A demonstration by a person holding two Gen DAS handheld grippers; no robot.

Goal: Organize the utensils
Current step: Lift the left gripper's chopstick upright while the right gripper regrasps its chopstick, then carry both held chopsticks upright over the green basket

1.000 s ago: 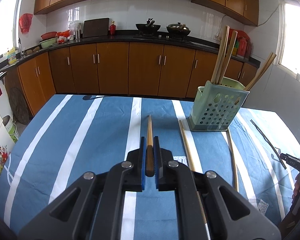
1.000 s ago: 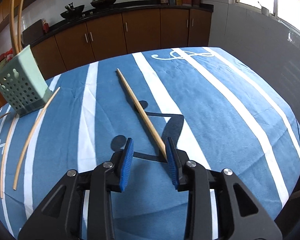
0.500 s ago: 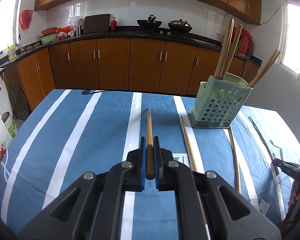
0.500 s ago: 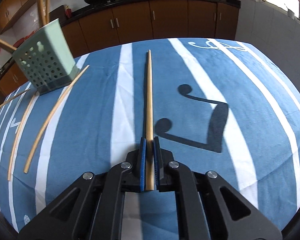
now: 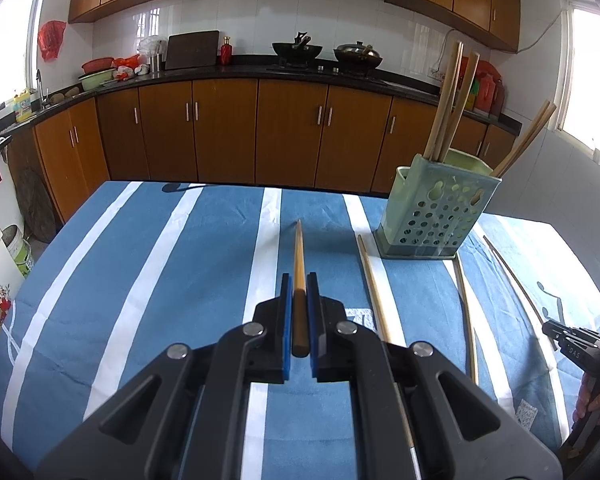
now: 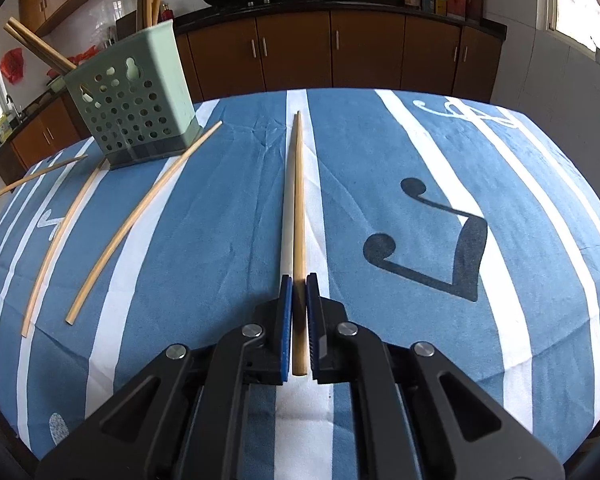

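My left gripper (image 5: 299, 285) is shut on a brown chopstick (image 5: 299, 256) that points forward above the blue striped cloth. My right gripper (image 6: 299, 285) is shut on a light wooden chopstick (image 6: 299, 184), lifted a little above the cloth. A green perforated utensil holder (image 5: 438, 208) stands ahead and right in the left wrist view, with several chopsticks (image 5: 452, 100) upright in it. It also shows at the upper left of the right wrist view (image 6: 134, 104). Loose chopsticks (image 6: 140, 216) lie on the cloth beside the holder.
More loose chopsticks (image 5: 374, 288) lie right of my left gripper. The right gripper's body (image 5: 576, 344) shows at the right edge of the left wrist view. Kitchen cabinets (image 5: 260, 128) and a counter with pans stand beyond the table. The table edge falls away near the right gripper (image 6: 500, 376).
My right gripper closed on the light chopstick, aligned with it and lifted it slightly. My left gripper rose a little and still holds its chopstick.
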